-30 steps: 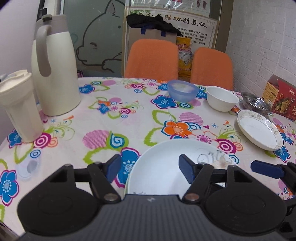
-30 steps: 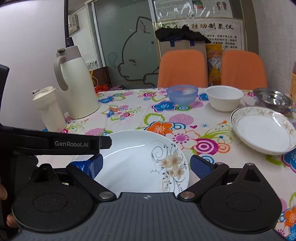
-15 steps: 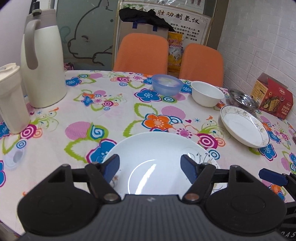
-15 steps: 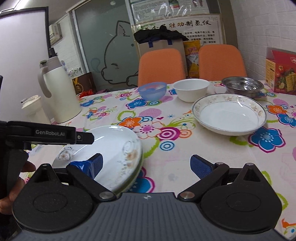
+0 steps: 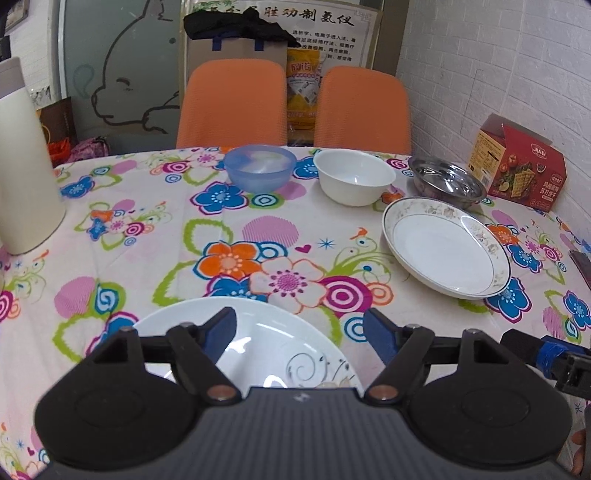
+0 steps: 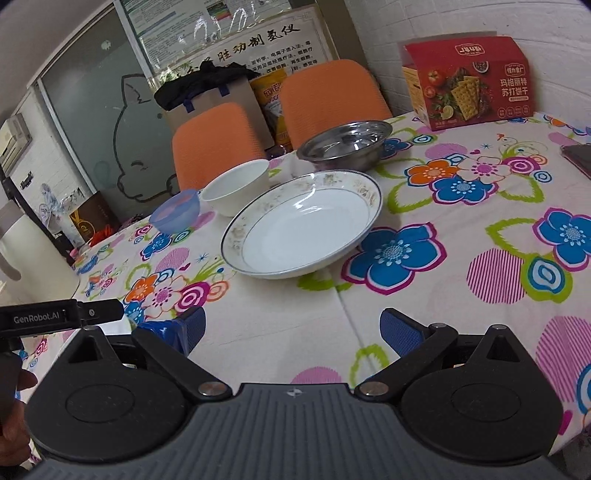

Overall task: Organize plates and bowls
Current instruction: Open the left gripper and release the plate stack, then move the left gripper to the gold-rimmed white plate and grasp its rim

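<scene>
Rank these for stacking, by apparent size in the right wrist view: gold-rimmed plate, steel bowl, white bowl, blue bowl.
1. gold-rimmed plate, clearly largest
2. steel bowl, though farther off
3. white bowl and blue bowl look alike; unranked

From my feed, the floral cloth table cover (image 5: 258, 229) looks matt and creased. The gold-rimmed ceramic plate (image 6: 306, 229) is glossy, the steel bowl (image 6: 345, 144) mirror-shiny, the blue plastic bowl (image 5: 260, 168) frosted, and the red cracker box (image 6: 469, 81) printed cardboard.

"GenRobot.AI" on left gripper (image 6: 61, 318) arm; Chinese txt on red box (image 6: 469, 83) & wall poster (image 5: 295, 22).
</scene>
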`<state>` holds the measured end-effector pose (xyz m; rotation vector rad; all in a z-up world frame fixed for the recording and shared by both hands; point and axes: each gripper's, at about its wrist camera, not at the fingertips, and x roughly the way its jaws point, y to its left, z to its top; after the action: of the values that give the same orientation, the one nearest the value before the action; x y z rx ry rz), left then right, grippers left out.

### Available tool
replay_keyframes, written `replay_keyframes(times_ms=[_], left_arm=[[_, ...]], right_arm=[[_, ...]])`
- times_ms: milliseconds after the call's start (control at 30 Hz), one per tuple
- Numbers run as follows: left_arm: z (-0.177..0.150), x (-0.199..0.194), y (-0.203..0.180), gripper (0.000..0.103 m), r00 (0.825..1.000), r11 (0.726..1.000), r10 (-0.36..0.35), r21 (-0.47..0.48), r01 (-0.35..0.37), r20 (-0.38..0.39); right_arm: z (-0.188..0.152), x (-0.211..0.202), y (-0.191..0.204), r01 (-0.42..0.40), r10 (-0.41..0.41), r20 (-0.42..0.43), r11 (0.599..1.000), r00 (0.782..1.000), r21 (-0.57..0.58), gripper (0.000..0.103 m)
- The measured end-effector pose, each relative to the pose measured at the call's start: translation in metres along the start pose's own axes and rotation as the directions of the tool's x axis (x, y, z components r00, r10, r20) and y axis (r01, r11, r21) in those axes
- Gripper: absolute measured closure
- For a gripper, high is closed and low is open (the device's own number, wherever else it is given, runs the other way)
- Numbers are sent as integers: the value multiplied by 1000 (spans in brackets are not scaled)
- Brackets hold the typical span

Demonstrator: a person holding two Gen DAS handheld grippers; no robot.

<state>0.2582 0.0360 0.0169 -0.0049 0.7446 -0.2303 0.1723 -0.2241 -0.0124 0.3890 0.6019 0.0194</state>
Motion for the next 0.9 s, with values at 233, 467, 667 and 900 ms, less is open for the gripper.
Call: replay_keyframes(times_ms=[233,467,667,900], left_arm=[[26,31,-25,27,998,998,-20,64,24,-62],[67,86,-50,25,984,993,-87,65,98,-158],[82,136,-73,25,970,992,-91,63,108,-224],[82,159,-84,24,967,992,-83,71,103,-241]], right_arm=[[33,15,-20,34,-34,19,999,999,-40,14],[74,66,-15,107,-109,-1,977,994,-186,14],[85,102,-9,156,-176,-48,948,983,-279,15],[79,118,-12,142,-180,-103,945,978,-296,15]])
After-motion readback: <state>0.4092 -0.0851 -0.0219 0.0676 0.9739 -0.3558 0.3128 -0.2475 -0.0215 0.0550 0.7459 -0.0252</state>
